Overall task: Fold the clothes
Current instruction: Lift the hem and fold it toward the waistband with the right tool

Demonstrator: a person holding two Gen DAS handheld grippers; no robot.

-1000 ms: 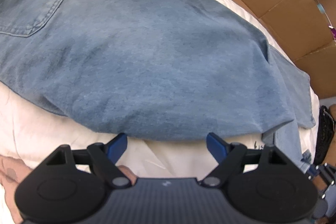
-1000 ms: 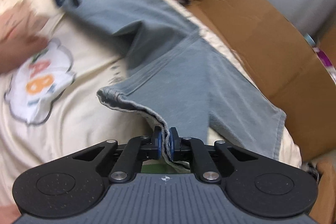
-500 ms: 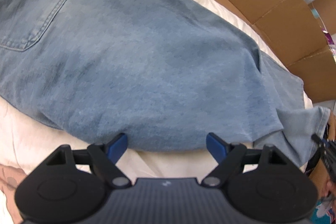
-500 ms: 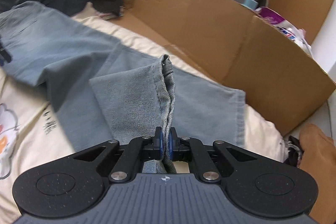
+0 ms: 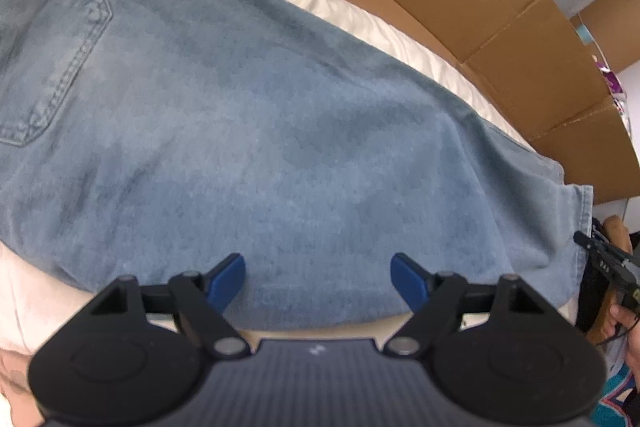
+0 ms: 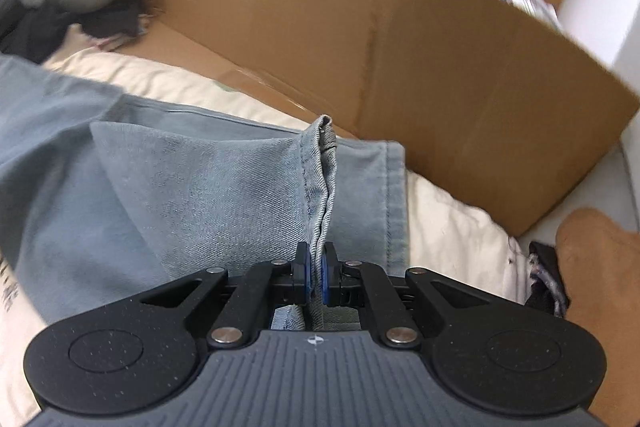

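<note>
Gripping a hem of the jeans (image 6: 208, 195), the right gripper (image 6: 315, 277) shows its pads pinched on denim; only the left view reveals the back pocket (image 5: 52, 63). The left gripper (image 5: 318, 281) hovers, jaws wide apart, over jeans spread on the white bedding (image 5: 372, 23). A cardboard box (image 6: 400, 67) walls off the far side.
</note>
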